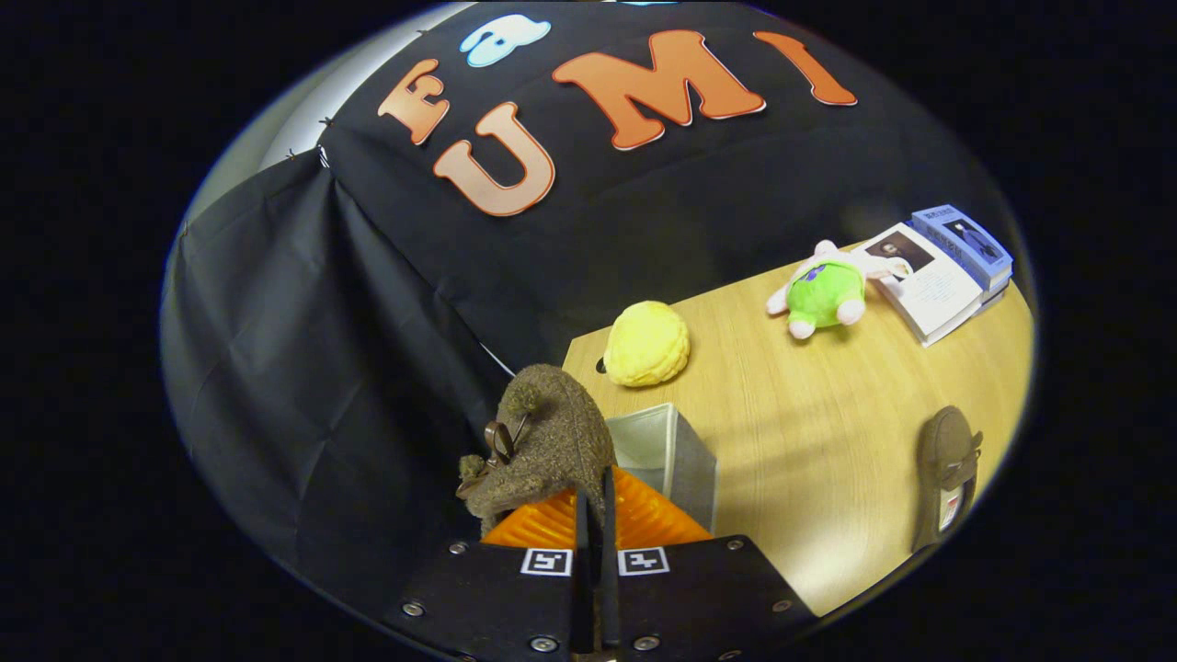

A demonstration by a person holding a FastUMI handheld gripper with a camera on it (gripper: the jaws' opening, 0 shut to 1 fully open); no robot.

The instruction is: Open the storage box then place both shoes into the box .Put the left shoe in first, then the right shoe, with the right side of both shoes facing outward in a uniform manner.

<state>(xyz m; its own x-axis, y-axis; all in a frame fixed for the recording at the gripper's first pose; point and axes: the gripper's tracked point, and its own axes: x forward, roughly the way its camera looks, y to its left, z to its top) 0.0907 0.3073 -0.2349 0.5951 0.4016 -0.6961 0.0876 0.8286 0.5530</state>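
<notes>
From here I see a wooden bench (pixel 828 432) carrying a yellow plush lump (pixel 646 344) near its far corner, close against the black cloth wall (pixel 368 303). Further along sits a plush toy in a green outfit (pixel 825 291), lying just beside a stack of books (pixel 947 271), the top one blue and set on a larger white one.

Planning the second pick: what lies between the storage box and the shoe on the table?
Bare tabletop between storage box and lying shoe, in gripper view.
</notes>
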